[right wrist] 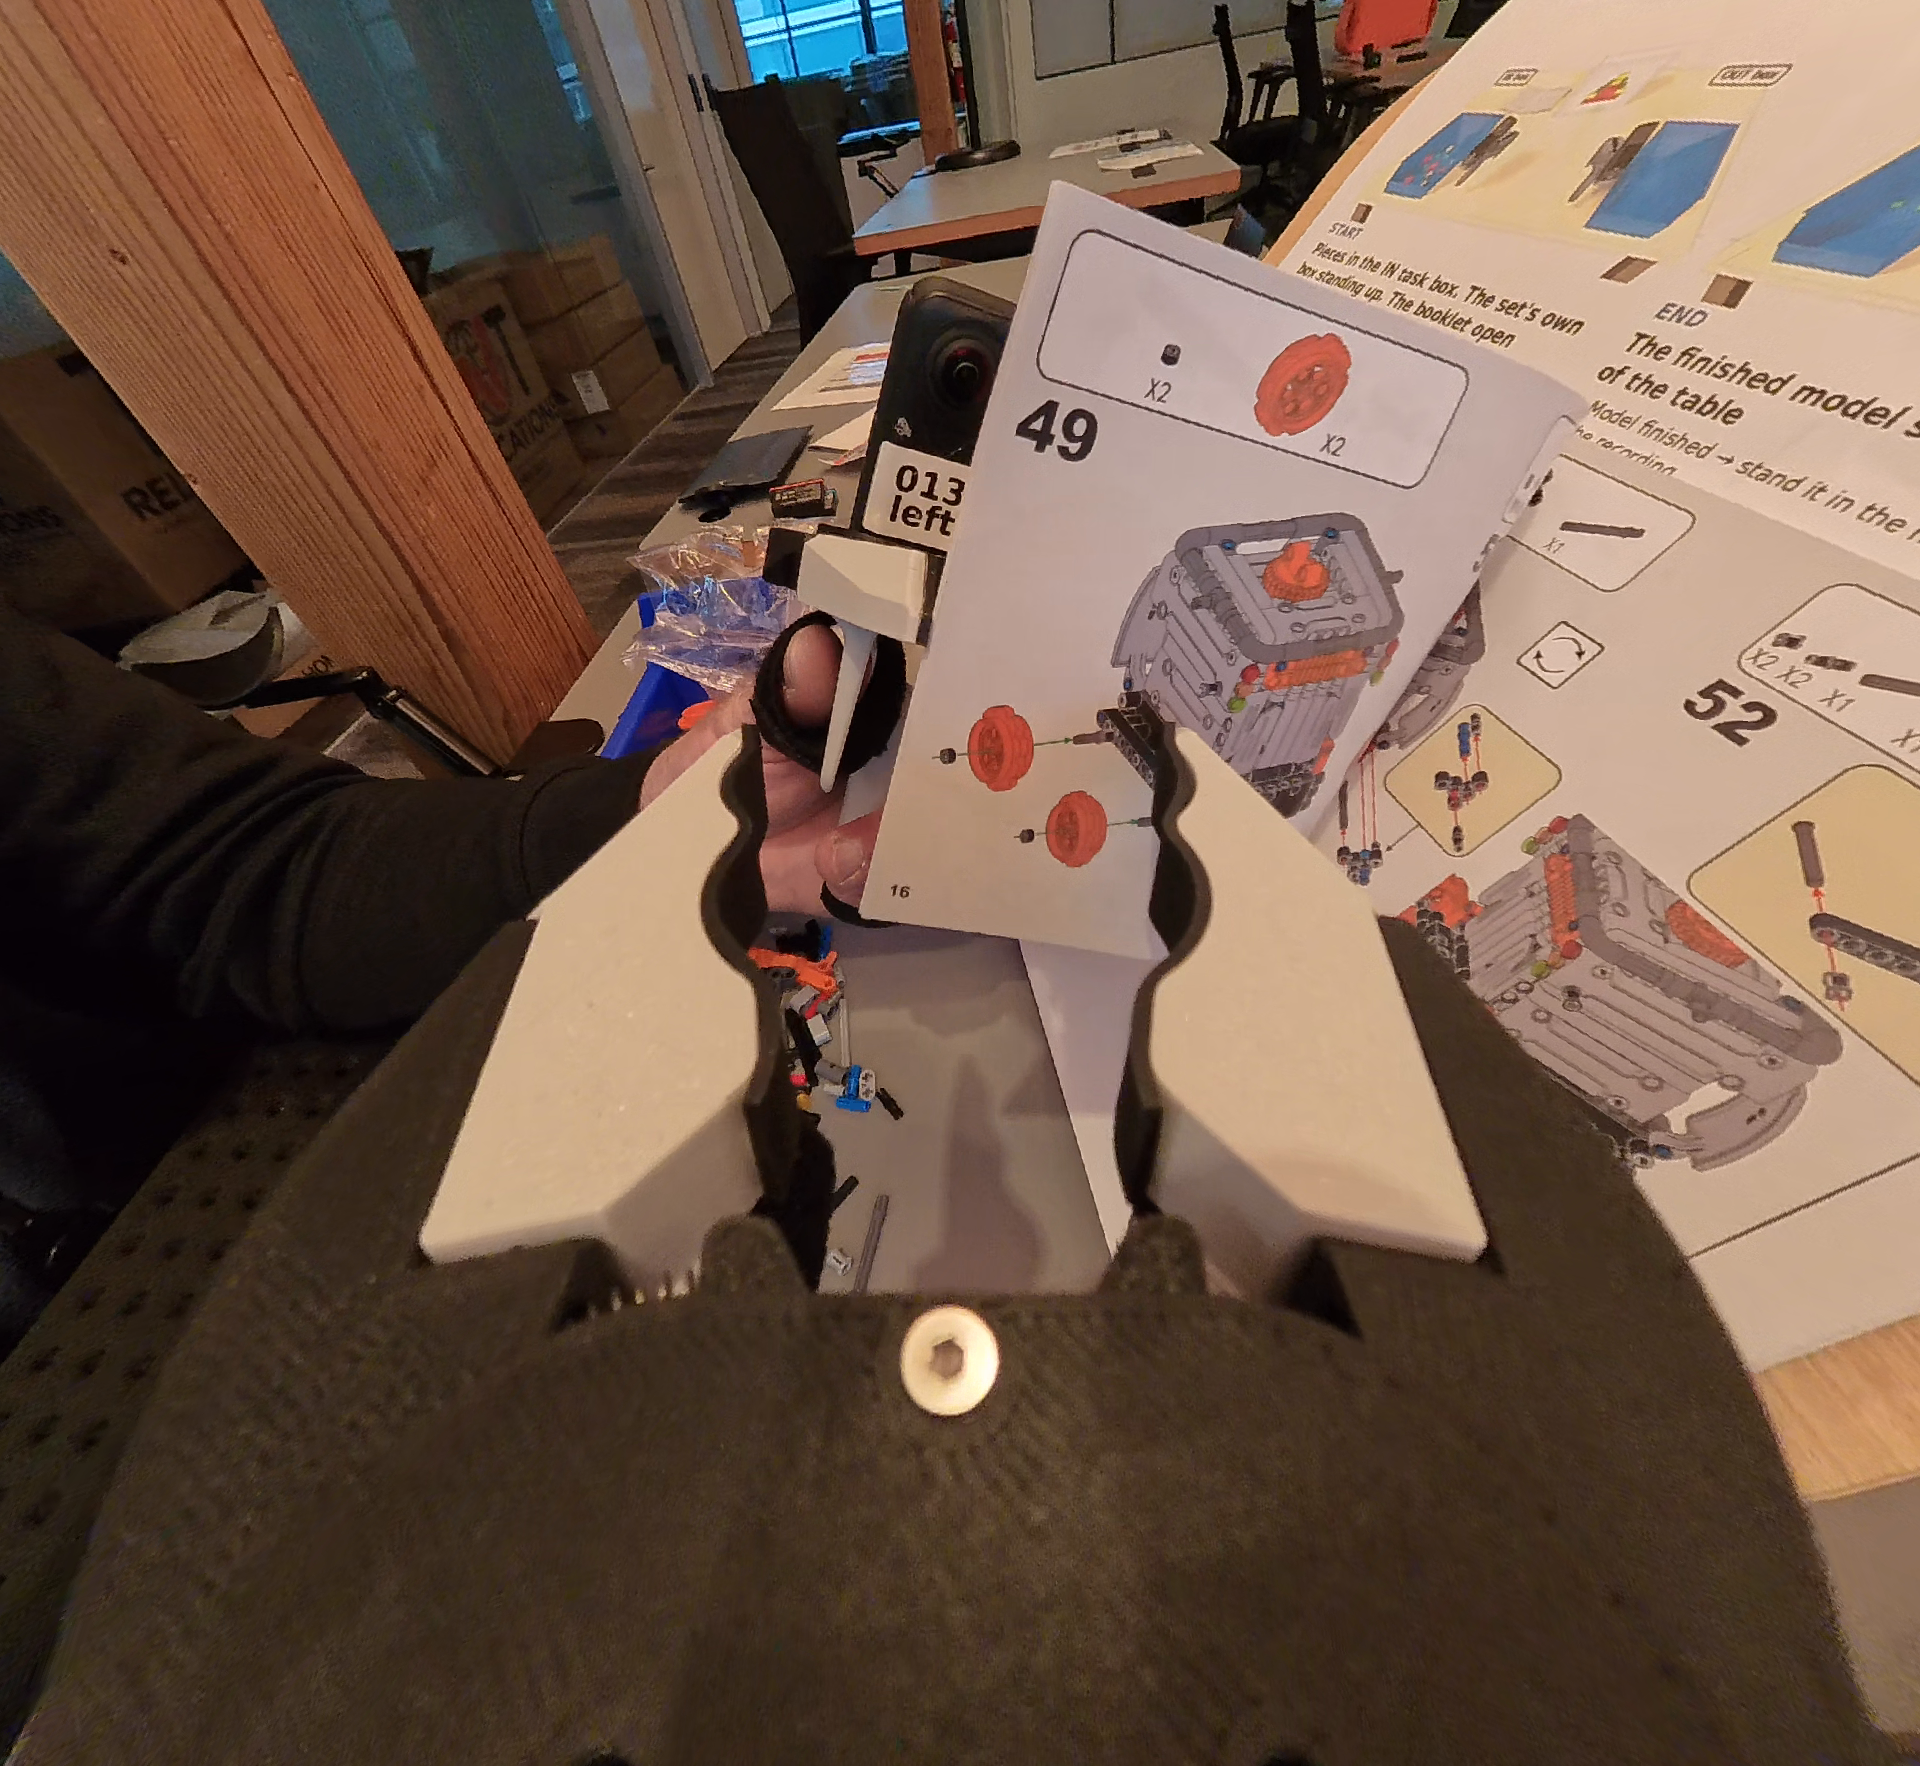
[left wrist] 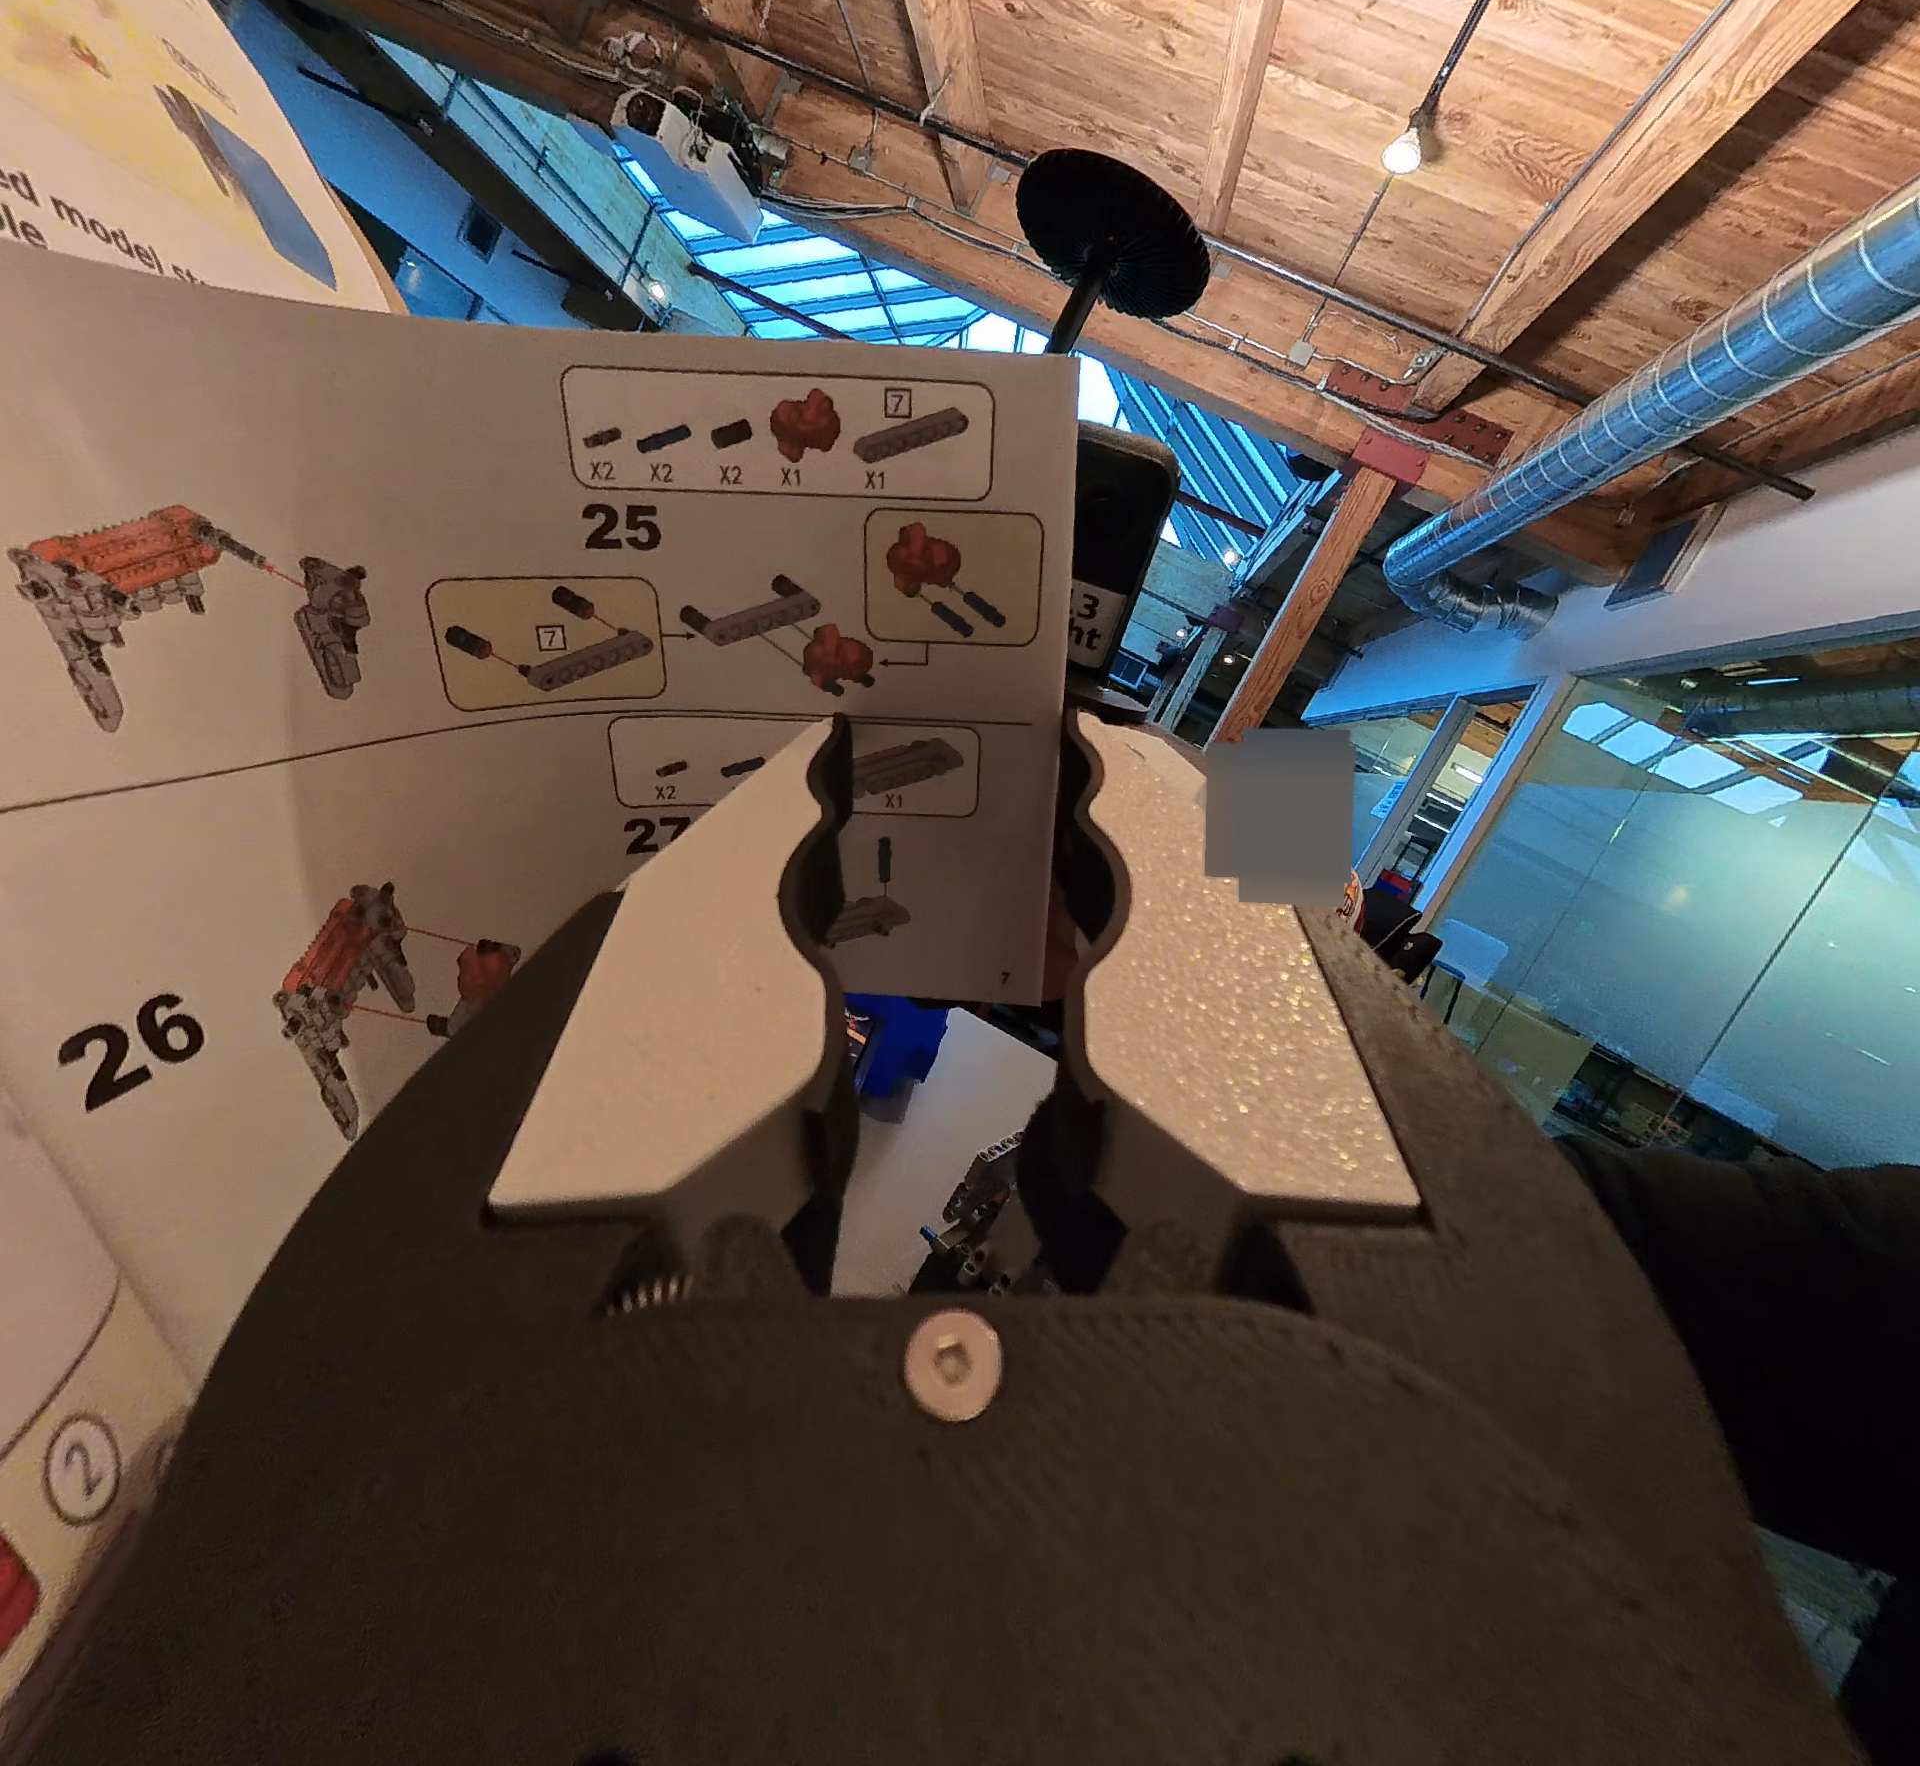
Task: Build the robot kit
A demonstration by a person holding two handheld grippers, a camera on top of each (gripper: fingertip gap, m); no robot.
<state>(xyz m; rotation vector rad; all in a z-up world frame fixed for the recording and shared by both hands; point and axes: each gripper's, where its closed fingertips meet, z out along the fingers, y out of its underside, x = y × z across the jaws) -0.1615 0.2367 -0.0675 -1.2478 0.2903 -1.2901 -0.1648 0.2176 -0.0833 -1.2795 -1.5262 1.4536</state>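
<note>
A: The left gripper (left wrist: 956, 724) has its jaws spread. The raised booklet page (left wrist: 520, 573) stands upright with its free edge in the gap; I cannot tell whether either finger touches it.

B: Thin paper, I judge; light, floppy, quick to crease or tear. It is best taken near the free edge, low by the corner, with a soft pinch.

A: Farther right, the right gripper (right wrist: 961, 740) is spread too, holding nothing; the page's lower edge sits just beyond its tips, with loose building pieces (right wrist: 831, 1041) on the table (right wrist: 966, 1145) below.
</note>
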